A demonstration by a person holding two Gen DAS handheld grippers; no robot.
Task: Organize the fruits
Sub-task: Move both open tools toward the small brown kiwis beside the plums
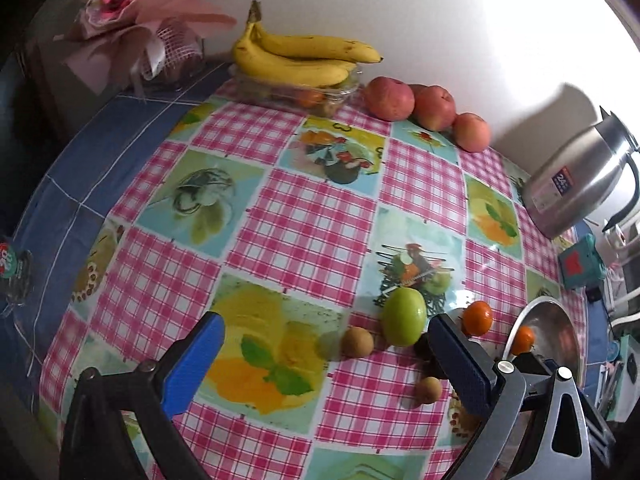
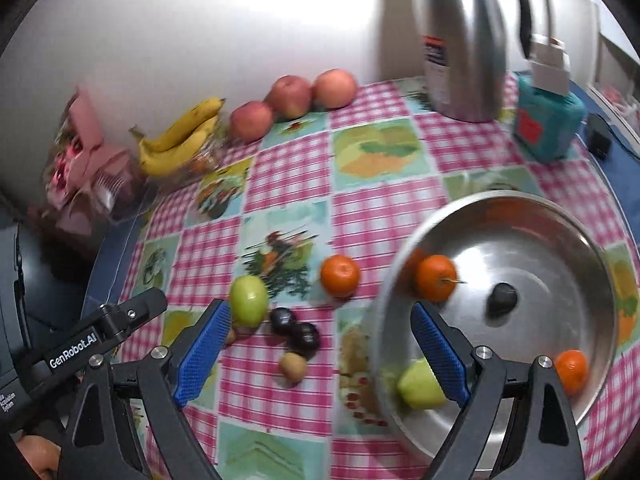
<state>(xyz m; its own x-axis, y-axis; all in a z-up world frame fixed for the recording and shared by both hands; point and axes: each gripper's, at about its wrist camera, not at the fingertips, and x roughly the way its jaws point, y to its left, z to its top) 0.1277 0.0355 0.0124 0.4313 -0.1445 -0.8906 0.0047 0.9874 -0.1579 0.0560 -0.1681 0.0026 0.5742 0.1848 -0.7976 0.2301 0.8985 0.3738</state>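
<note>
A steel bowl (image 2: 560,408) at the right holds two mandarins (image 2: 435,277), a dark plum (image 2: 501,299) and a green fruit (image 2: 420,389). On the checked cloth lie a green apple (image 2: 249,300) (image 1: 403,317), a mandarin (image 2: 340,275) (image 1: 477,317), two dark plums (image 2: 296,329) and small brown longans (image 2: 293,366) (image 1: 357,341). My right gripper (image 2: 320,348) is open and empty above the plums and longan. My left gripper (image 1: 326,360) is open and empty, low over the cloth near the green apple. The bowl's rim (image 1: 520,320) shows in the left wrist view.
Bananas (image 1: 296,56) on a clear box and three red apples (image 1: 432,106) stand along the back wall. A steel kettle (image 1: 580,176) (image 2: 460,40), a teal box (image 2: 548,124) and a pink bouquet (image 1: 132,20) ring the table.
</note>
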